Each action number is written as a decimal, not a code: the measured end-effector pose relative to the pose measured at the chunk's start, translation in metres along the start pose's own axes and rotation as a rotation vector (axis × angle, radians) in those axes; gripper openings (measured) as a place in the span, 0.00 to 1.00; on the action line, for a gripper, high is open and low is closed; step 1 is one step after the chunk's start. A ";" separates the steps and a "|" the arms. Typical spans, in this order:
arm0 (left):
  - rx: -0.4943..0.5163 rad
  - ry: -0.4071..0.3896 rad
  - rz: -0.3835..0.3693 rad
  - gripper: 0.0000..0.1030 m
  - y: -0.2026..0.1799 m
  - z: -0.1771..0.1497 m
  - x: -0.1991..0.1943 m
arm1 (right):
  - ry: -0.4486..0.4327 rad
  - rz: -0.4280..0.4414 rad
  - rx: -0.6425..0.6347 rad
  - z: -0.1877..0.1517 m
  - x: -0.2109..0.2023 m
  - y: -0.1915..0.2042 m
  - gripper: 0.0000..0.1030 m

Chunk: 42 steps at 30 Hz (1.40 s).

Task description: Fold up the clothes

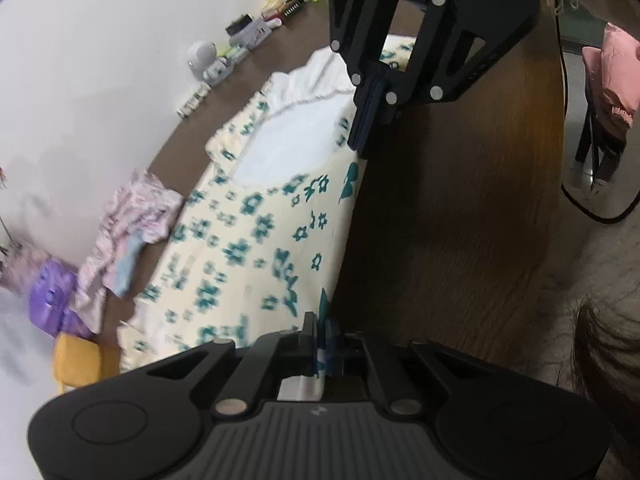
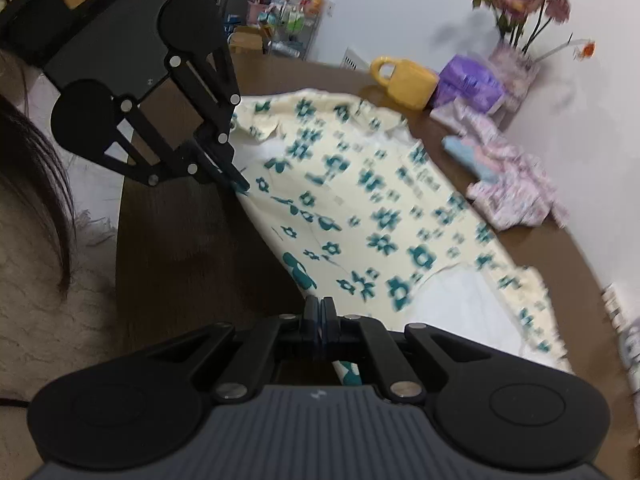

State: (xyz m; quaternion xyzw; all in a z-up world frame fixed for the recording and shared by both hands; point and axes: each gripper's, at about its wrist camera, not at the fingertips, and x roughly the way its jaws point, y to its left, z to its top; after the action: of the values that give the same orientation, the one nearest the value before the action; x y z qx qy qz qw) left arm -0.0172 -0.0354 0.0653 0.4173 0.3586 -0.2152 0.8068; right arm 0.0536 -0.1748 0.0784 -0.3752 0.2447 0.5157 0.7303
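Observation:
A cream garment (image 1: 248,240) (image 2: 360,200) printed with teal flowers lies spread on the brown wooden table (image 1: 440,220) (image 2: 180,232), its white inner side showing at one end. Its near edge is stretched between both grippers. My left gripper (image 1: 320,324) is shut on that edge; in the right wrist view the left gripper (image 2: 240,186) sits at the upper left, pinching the cloth. My right gripper (image 2: 320,308) is shut on the same edge further along, and in the left wrist view the right gripper (image 1: 362,136) shows at the top.
A crumpled pile of pink patterned clothes (image 1: 132,216) (image 2: 512,184) lies beyond the garment by the wall. A yellow mug (image 2: 404,80), a purple pack (image 2: 468,84) and a flower vase (image 2: 512,68) stand near it. Small bottles (image 1: 240,40) line the wall. A person's hair (image 2: 32,176) hangs close.

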 end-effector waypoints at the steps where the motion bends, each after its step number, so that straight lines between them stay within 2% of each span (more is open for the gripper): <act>1: -0.007 -0.003 0.005 0.02 0.006 0.003 -0.004 | -0.012 -0.001 0.001 0.004 -0.006 -0.003 0.01; 5: -0.026 -0.001 -0.043 0.02 0.013 0.005 -0.013 | 0.000 0.065 0.026 0.003 -0.010 -0.002 0.01; 9: 0.038 0.050 -0.148 0.02 -0.009 -0.003 0.001 | 0.051 0.141 0.025 -0.005 0.000 0.006 0.01; 11: 0.050 0.048 -0.138 0.02 -0.007 -0.001 0.000 | 0.053 0.139 0.017 -0.004 -0.001 0.005 0.01; 14: 0.019 0.014 -0.069 0.02 0.011 0.006 -0.010 | 0.012 0.085 0.012 0.005 -0.013 -0.005 0.01; 16: 0.009 0.013 -0.084 0.02 0.015 0.004 -0.010 | 0.021 0.110 0.015 0.004 -0.010 -0.005 0.01; 21: 0.054 0.087 -0.230 0.02 -0.015 -0.006 0.009 | 0.134 0.223 -0.006 -0.016 0.022 0.016 0.01; 24: -0.011 0.074 -0.252 0.15 -0.005 -0.006 0.011 | 0.145 0.233 0.026 -0.018 0.023 0.013 0.04; 26: -0.078 0.046 -0.255 0.38 0.004 -0.008 0.004 | 0.125 0.235 0.087 -0.016 0.017 0.001 0.07; 28: -0.170 0.013 -0.256 0.50 0.017 -0.010 -0.004 | 0.085 0.235 0.176 -0.012 0.009 -0.019 0.21; 29: -0.222 -0.003 -0.258 0.55 0.026 -0.011 -0.008 | 0.061 0.219 0.223 -0.010 0.005 -0.031 0.35; 30: -0.275 -0.020 -0.260 0.58 0.035 -0.013 -0.012 | 0.035 0.194 0.272 -0.008 0.001 -0.043 0.42; 32: -0.376 -0.042 -0.233 0.68 0.055 -0.015 -0.016 | -0.009 0.141 0.363 -0.006 -0.005 -0.067 0.42; 37: -0.576 -0.046 -0.082 0.73 0.111 -0.030 -0.015 | 0.019 -0.029 0.451 0.009 0.012 -0.122 0.42; 40: -0.646 -0.042 -0.016 0.74 0.151 -0.036 -0.010 | 0.062 -0.089 0.413 0.024 0.032 -0.145 0.42; 42: -0.653 -0.041 -0.004 0.75 0.176 -0.035 0.001 | 0.105 -0.107 0.362 0.034 0.049 -0.155 0.42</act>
State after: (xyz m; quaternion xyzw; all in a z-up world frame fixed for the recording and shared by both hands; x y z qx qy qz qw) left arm 0.0833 0.0924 0.1424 0.1315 0.3932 -0.0990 0.9046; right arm 0.2153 -0.1485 0.1082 -0.2765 0.3512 0.4034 0.7985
